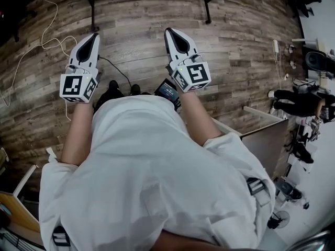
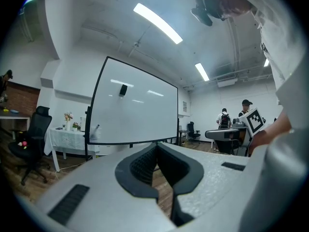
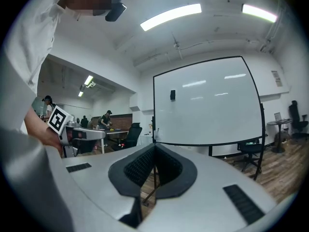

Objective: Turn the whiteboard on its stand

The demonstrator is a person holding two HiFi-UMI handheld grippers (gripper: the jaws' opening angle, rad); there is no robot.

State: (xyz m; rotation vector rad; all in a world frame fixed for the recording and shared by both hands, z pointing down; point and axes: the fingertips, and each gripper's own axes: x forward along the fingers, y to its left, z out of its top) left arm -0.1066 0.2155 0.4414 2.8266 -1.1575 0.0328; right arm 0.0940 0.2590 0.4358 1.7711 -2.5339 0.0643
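Our white shirt [image 1: 152, 177] sits nearest. Left gripper [image 1: 94, 37] and right gripper [image 1: 171, 34] are both pressed together and empty. The whiteboard [image 3: 207, 105] is upright ahead on its stand [image 1: 93, 7], well apart from us. We judge nothing done: approach, grip and turn all remain.

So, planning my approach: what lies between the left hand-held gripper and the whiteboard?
Bare wood floor only: the head view shows nothing between the left hand-held gripper and the stand of the whiteboard.
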